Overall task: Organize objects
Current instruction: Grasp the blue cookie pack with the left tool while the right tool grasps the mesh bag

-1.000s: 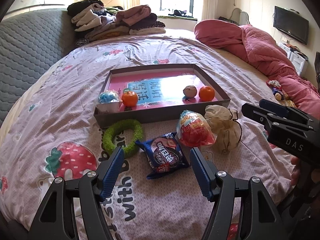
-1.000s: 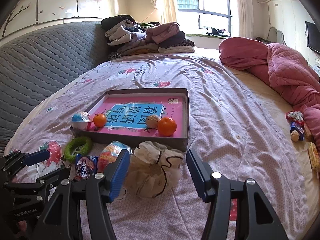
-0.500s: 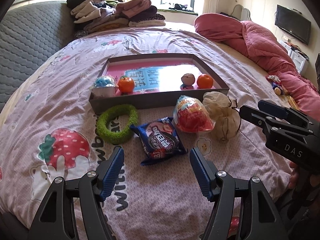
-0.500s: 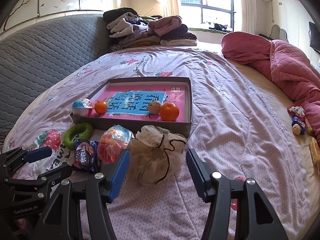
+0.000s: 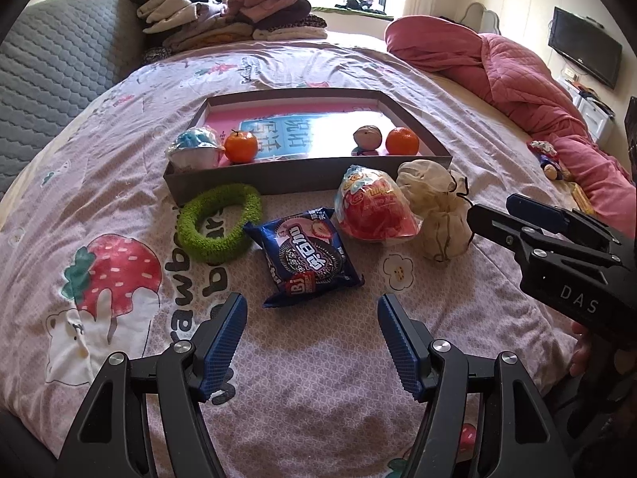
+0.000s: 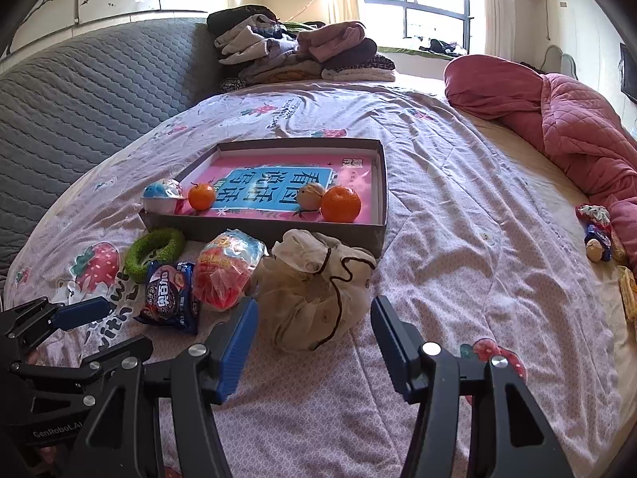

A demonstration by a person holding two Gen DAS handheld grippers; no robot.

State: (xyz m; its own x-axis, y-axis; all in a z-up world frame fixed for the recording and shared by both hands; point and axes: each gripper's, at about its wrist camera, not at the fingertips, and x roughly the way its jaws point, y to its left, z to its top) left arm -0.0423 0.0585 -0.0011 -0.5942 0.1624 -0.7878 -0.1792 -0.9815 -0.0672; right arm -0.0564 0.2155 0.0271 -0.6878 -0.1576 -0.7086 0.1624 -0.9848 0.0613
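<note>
On a bed spread with a pale pink strawberry-print sheet, a shallow grey cardboard box with a pink and blue printed bottom lies open. Inside it, along the near wall, sit a blue-and-white wrapped cup-shaped treat in the left corner, a small orange mandarin just beside it, and, toward the right, a little round doll-faced toy next to a second mandarin.

Four items lie on the sheet just in front of the box: a fuzzy green fabric ring at left, a dark blue cookie packet, a clear bag with red contents, and a beige drawstring cloth pouch at right.

The left gripper hovers near the cookie packet, its blue-padded jaws spread and empty. The right gripper hangs just short of the cloth pouch, jaws likewise spread and holding nothing.

Folded clothes are stacked at the far end, with a rumpled pink quilt along the right side.
</note>
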